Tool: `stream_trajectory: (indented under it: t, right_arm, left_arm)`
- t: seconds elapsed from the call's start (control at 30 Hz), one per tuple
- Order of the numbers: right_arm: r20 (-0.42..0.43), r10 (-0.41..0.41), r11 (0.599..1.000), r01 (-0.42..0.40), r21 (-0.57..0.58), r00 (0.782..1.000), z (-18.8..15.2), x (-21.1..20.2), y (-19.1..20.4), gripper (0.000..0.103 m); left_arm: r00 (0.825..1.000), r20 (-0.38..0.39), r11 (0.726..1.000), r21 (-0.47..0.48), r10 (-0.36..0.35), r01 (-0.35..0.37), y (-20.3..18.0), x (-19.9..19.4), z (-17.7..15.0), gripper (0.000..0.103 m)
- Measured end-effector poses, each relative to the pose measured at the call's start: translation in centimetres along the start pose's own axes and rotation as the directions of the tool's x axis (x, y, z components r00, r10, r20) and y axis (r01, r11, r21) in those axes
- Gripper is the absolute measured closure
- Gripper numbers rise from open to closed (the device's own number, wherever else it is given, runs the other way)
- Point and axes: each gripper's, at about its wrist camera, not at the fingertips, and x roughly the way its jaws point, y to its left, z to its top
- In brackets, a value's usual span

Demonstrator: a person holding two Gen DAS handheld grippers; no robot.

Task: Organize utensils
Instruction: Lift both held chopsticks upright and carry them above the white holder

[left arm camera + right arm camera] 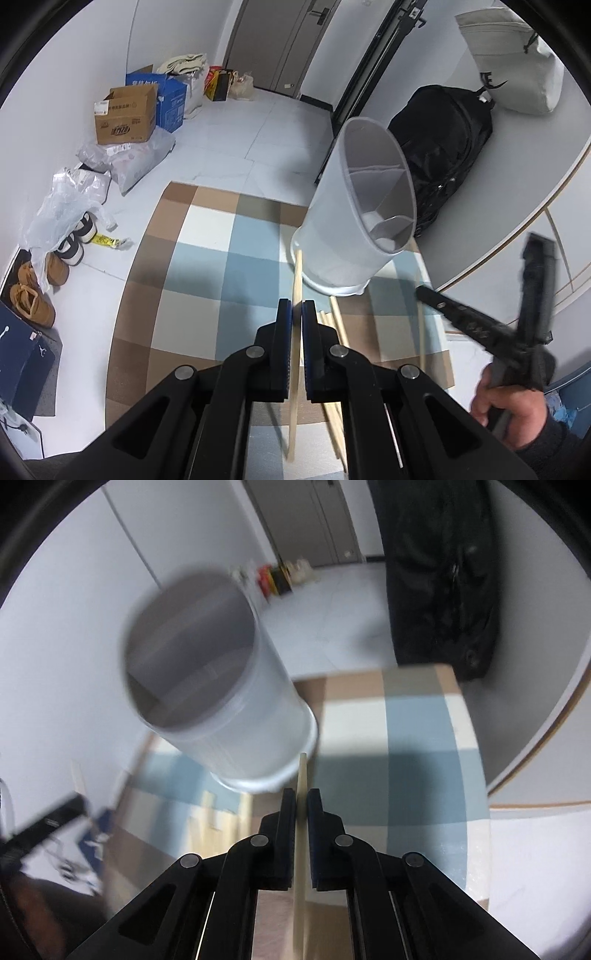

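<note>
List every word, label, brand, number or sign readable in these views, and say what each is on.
No text can be read for certain.
Brown cardboard box: white printed characters and a small paper label, too small to read.
Blue cardboard box: white characters along its top flap, too blurred to read.
Dark blue box: small white jumping-figure logos, no words legible.
Yellow wrapper on the floor: dark print, unreadable.
Right wrist view: nothing readable, blurred.

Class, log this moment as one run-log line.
left gripper: shut on chopstick | right gripper: shut on chopstick | utensil holder: empty, upright on checked mat
</note>
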Motion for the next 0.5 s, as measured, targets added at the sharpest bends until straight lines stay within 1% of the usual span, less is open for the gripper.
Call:
stream_trajectory:
  t: [0.13,0.2,0.3,0.37,0.4,0.5]
  right_arm:
    - [0.102,0.065,0.998,-0.063,-0.03,0.993,0.6,-4.5,1.1,0.098]
    - [0.138,0.107,0.994,-0.103,-0.039,0.985,0.9,-5.7,1.5,0.098]
    - [0.187,0.141,0.99,-0.14,-0.022,0.972,1.2,-7.3,1.3,0.098]
    - [0.23,0.182,0.982,-0.187,0.0,0.956,2.0,-8.2,1.1,0.098]
    - [0.244,0.19,0.981,-0.196,0.0,0.951,2.1,-8.3,0.8,0.098]
    - [0.309,0.221,0.973,-0.229,-0.009,0.925,3.4,-9.6,1.0,0.098]
  left_arm:
    - [0.999,0.032,1.0,0.024,-0.017,0.016,-1.3,-1.1,0.7,0.102]
    - [0.999,0.046,0.999,0.05,-0.017,0.015,-2.1,-1.7,1.1,0.102]
    - [0.997,0.073,0.997,0.078,-0.027,0.021,-3.3,-2.8,1.9,0.102]
    - [0.995,0.09,0.995,0.097,-0.037,0.029,-3.9,-3.4,2.5,0.102]
    - [0.994,0.099,0.994,0.107,-0.039,0.028,-4.3,-3.7,2.9,0.102]
    - [0.993,0.112,0.992,0.124,-0.048,0.034,-4.9,-4.1,3.6,0.102]
